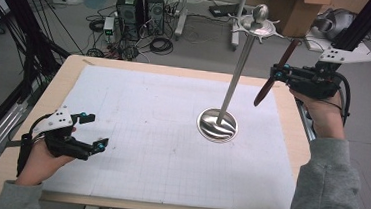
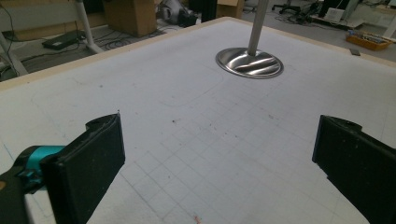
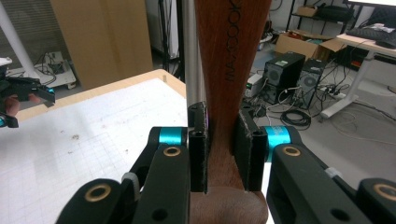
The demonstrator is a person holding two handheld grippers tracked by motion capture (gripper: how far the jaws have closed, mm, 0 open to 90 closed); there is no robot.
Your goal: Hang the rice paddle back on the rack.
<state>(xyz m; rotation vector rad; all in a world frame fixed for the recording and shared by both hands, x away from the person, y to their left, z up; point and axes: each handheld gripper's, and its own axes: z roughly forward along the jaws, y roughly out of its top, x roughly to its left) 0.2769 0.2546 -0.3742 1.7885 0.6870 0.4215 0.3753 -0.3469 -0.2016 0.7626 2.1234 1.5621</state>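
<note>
Clamped tight across the wooden utensil (image 1: 264, 93) with the right gripper (image 1: 277, 74), pads pressing both flat faces of the wood in the right gripper view (image 3: 231, 56). Held in the air at about 2 o'clock of the table (image 1: 31, 122), tilted, upper end leaning toward 1 o'clock, just to the 3 o'clock side of the metal stand (image 1: 235, 83). Apparently meant for one of the hooks (image 1: 260, 26) at the stand's top.

Keep the squeeze firm; smooth wood can slip or swing between the pads. Raise the utensil before closing in, so that its upper end clears the hook ring instead of knocking the pole. Approach from 3 o'clock toward 9 o'clock, slowly, since the stand rests only on its round base (image 1: 217, 124) and could probably tip under a sideways push. Cannot tell whether the utensil's end has a hole or loop, so check that before aiming. Lower onto a hook, feel the weight taken, and only then ease the pads off.

Leave the left gripper (image 1: 96, 131), jaws wide apart with nothing between them, low over the paper sheet (image 1: 146, 131) at 8 o'clock, or bring it to steady the base if wobble begins.
</note>
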